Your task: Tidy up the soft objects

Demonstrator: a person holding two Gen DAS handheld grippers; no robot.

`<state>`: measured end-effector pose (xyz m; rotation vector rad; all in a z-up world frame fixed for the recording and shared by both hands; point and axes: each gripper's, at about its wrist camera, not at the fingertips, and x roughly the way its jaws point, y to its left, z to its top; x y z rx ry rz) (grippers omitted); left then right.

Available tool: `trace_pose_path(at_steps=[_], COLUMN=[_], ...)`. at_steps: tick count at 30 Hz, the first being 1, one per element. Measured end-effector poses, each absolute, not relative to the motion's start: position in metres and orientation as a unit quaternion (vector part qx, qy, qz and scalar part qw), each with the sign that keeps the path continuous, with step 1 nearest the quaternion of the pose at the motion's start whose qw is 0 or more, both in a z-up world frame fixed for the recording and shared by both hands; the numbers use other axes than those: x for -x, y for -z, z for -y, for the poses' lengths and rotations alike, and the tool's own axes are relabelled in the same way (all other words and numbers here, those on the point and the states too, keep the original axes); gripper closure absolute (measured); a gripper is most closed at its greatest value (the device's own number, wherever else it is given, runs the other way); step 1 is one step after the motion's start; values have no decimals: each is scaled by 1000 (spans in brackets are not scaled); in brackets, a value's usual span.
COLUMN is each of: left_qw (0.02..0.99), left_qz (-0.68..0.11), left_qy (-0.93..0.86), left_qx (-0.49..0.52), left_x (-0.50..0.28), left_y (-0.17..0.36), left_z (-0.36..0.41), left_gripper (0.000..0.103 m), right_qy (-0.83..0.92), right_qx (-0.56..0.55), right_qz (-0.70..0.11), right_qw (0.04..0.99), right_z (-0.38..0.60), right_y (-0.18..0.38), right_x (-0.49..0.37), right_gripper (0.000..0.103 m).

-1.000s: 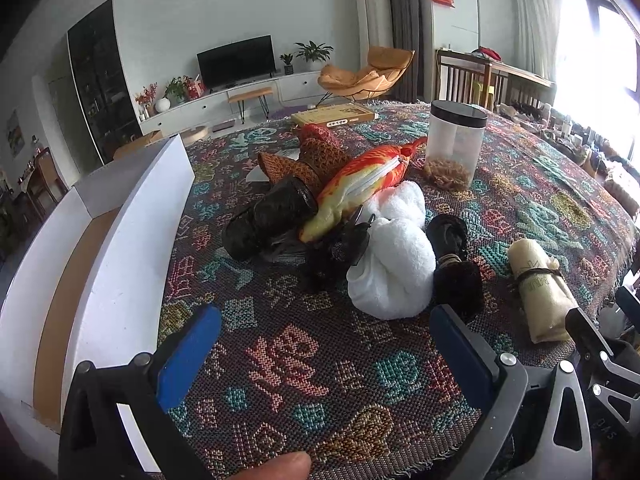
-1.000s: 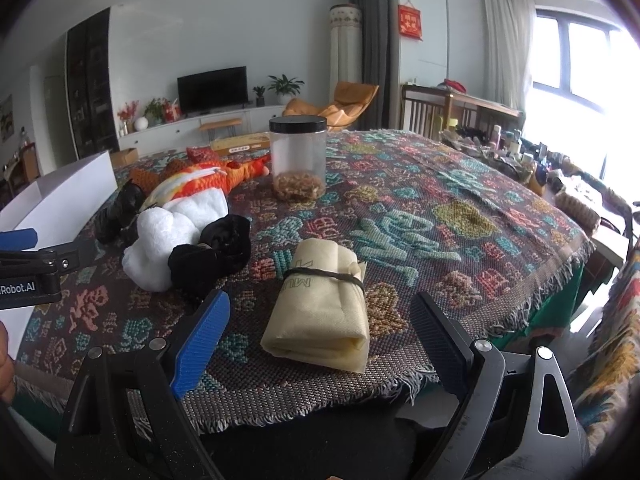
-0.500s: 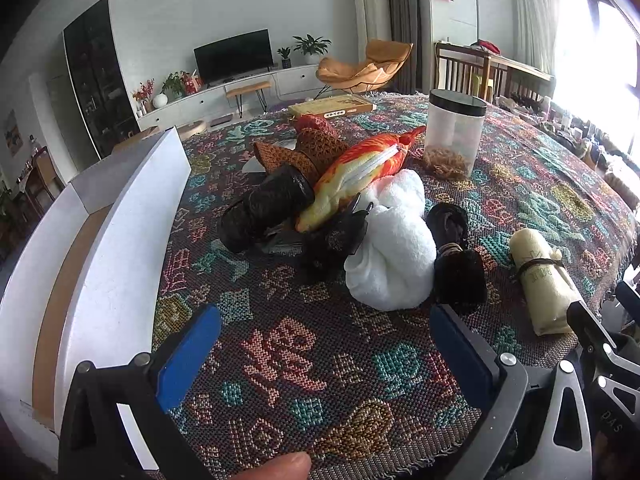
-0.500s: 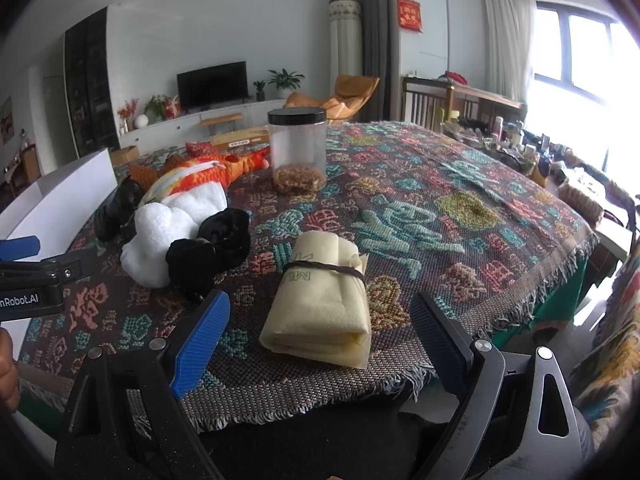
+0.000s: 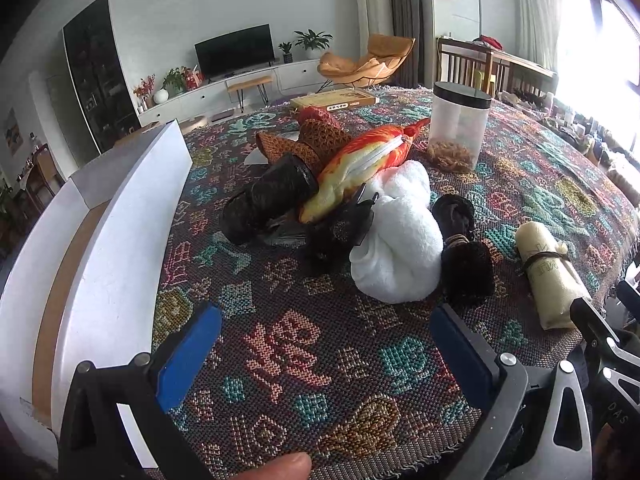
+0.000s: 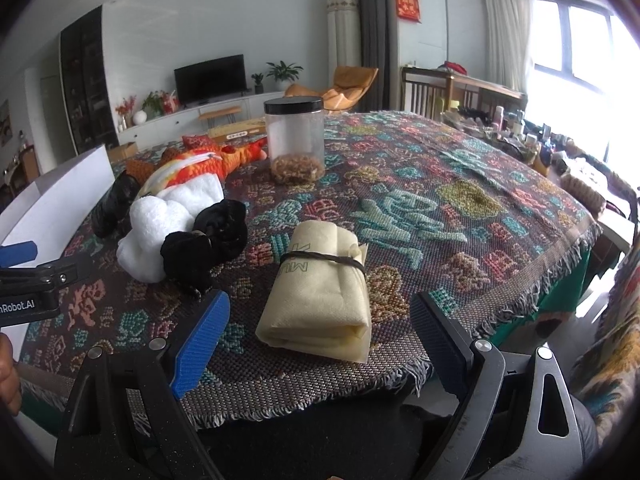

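Note:
A pile of soft things lies mid-table: a white towel bundle (image 5: 396, 240), a tied black cloth (image 5: 464, 248), an orange fish plush (image 5: 360, 168), a black roll (image 5: 272, 196) and brown woven pieces (image 5: 304, 140). A cream rolled cloth (image 6: 320, 292) bound with a band lies near the front edge, also in the left wrist view (image 5: 548, 272). My left gripper (image 5: 324, 356) is open and empty, short of the pile. My right gripper (image 6: 320, 336) is open and empty, its fingers either side of the cream roll's near end.
A white open box (image 5: 100, 248) stands at the table's left. A clear jar with a black lid (image 6: 295, 140) stands behind the pile. A flat yellow box (image 5: 336, 100) lies at the far edge. The patterned tablecloth's fringed edge (image 6: 320, 396) is just below my right gripper.
Both grippers have risen and tilted down slightly, so the pile and the cream roll sit a little lower and closer in view. Nothing on the table has moved.

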<state>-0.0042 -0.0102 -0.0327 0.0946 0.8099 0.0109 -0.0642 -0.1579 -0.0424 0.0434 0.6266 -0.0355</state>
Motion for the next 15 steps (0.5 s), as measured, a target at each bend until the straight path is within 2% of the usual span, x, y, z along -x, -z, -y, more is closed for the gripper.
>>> trace_pose_path(at_steps=[15], left_qw=[914], left_qz=[-403], left_qy=[-11], left_qx=[-48], left_x=[1], left_y=[39], left_z=[5], left_gripper=[0], right_qy=[16], right_qx=[-26], right_qz=[-319], right_qw=[947], right_z=[160], right_y=[47], right_x=[61], right_gripper=[9])
